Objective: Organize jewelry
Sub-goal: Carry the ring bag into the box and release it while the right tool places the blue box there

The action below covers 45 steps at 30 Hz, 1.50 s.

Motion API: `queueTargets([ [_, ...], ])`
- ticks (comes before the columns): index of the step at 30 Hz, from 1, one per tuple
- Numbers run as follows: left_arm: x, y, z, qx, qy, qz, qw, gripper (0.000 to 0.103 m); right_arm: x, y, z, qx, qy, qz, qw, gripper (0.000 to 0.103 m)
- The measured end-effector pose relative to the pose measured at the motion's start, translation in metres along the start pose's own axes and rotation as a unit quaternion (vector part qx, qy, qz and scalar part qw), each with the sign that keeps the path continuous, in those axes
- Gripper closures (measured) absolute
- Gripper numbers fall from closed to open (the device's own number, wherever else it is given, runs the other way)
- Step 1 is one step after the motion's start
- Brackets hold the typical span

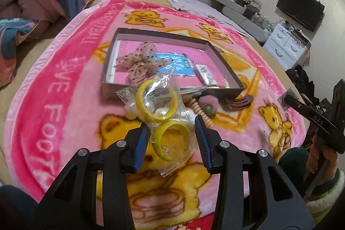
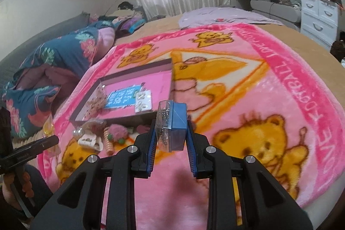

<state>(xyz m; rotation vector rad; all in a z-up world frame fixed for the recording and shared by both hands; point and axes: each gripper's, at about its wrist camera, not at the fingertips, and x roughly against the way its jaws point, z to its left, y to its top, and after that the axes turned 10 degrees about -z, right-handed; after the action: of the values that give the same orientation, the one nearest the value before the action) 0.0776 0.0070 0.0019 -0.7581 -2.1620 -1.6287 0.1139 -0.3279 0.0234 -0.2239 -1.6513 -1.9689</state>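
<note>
A clear plastic bag with two yellow bangles (image 1: 160, 120) lies on the pink blanket, in front of an open dark box (image 1: 228, 70). My left gripper (image 1: 172, 135) is open, its jaws on either side of the bag's near end. The box holds a dotted fabric bow (image 1: 140, 59), a blue card (image 1: 179, 65) and a small earring card (image 1: 206, 75). My right gripper (image 2: 171, 129) is shut on a small clear-and-blue case (image 2: 172, 124) held above the blanket, right of the box (image 2: 120, 120).
Loose pieces lie before the box: a pink pom-pom tie (image 1: 207, 104), a beaded coil (image 1: 200, 110), a brown claw clip (image 1: 239, 101), a white clip (image 2: 89, 140). A folded floral quilt (image 1: 38, 3) lies left. White drawers (image 1: 286, 44) stand beyond the bed.
</note>
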Motion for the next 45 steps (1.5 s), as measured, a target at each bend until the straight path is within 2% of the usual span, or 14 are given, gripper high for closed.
queueTargets([
  [7,-0.012,0.014,-0.019,-0.018,-0.021,-0.004,0.9996,0.070,0.001,0.009,-0.013,-0.010,-0.015,-0.006,1.000,0.079],
  [14,-0.035,0.032,-0.033,-0.033,-0.034,-0.005,0.9989,0.070,-0.013,0.024,-0.006,0.001,-0.011,-0.010,1.000,0.079],
  [25,-0.077,0.067,-0.040,-0.028,-0.053,0.009,0.9982,0.070,-0.046,0.046,0.010,0.012,0.000,-0.009,1.000,0.079],
  [34,-0.111,0.082,-0.033,-0.028,-0.049,0.026,0.9981,0.070,-0.078,0.058,0.021,0.015,0.008,0.000,1.000,0.079],
  [45,-0.145,0.083,-0.005,-0.003,-0.042,0.053,0.9977,0.070,-0.125,0.075,0.035,0.023,0.013,0.011,1.000,0.079],
])
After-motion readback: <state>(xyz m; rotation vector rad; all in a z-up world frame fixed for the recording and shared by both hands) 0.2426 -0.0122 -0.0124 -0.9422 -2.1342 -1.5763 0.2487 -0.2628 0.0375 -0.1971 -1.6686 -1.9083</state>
